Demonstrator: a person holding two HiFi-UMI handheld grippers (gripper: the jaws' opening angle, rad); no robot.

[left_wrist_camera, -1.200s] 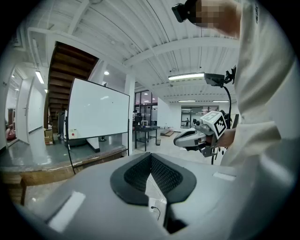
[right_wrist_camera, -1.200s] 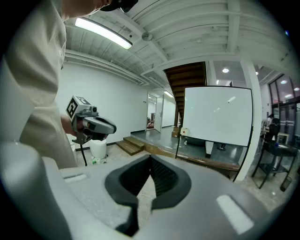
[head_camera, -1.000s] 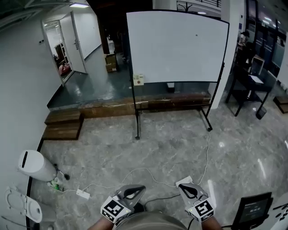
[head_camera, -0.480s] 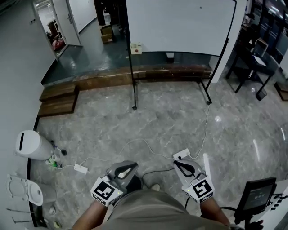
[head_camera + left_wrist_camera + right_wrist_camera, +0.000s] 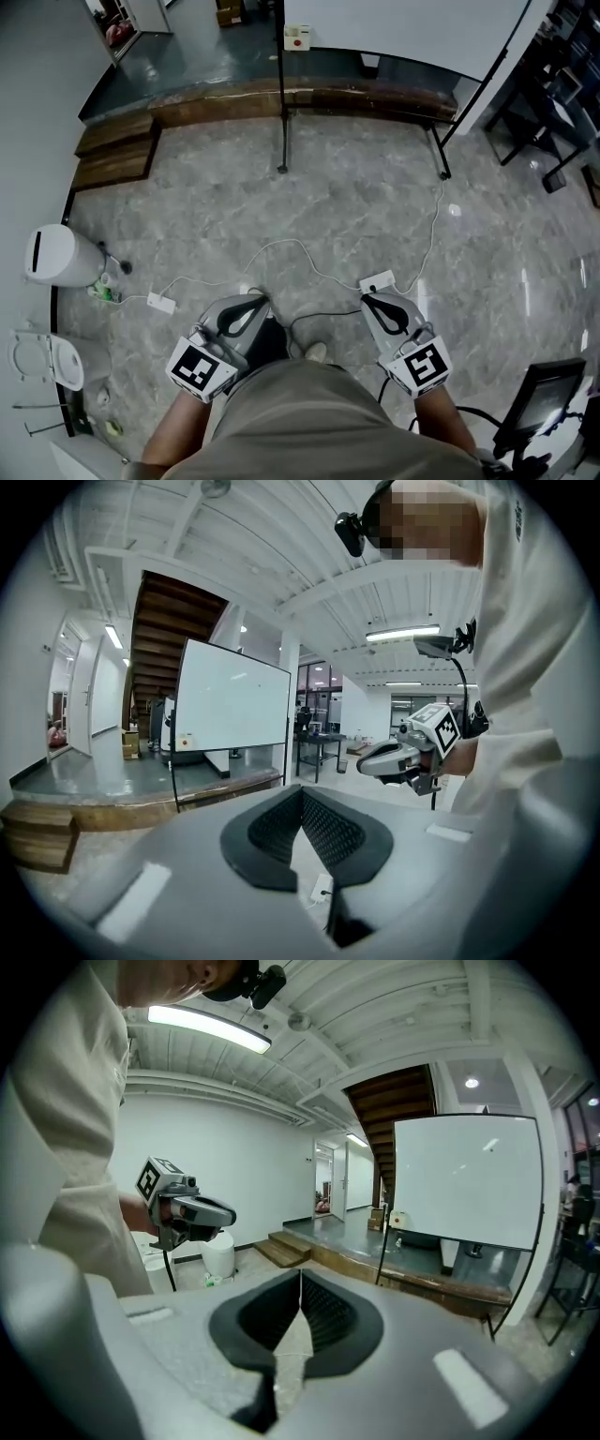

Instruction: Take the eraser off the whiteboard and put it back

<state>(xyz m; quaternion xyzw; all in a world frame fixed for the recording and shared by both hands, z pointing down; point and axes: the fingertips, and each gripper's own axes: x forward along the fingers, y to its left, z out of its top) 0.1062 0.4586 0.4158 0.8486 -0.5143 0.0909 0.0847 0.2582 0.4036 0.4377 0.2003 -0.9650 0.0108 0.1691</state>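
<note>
Grey left tool (image 5: 255, 302) and right tool (image 5: 372, 300), both closed and empty, face the whiteboard (image 5: 466, 1180).

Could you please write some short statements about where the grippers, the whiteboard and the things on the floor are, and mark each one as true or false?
1. The left gripper and the right gripper are both shut and empty. True.
2. The left gripper holds the eraser. False: the eraser sits at the lower left corner of the whiteboard, far across the floor.
3. The whiteboard lies flat on the floor. False: it stands upright on its stand.
4. A white cable runs over the floor in front of the person. True.
5. The white bin stands on the person's right. False: it is on the left, near the wall.
</note>
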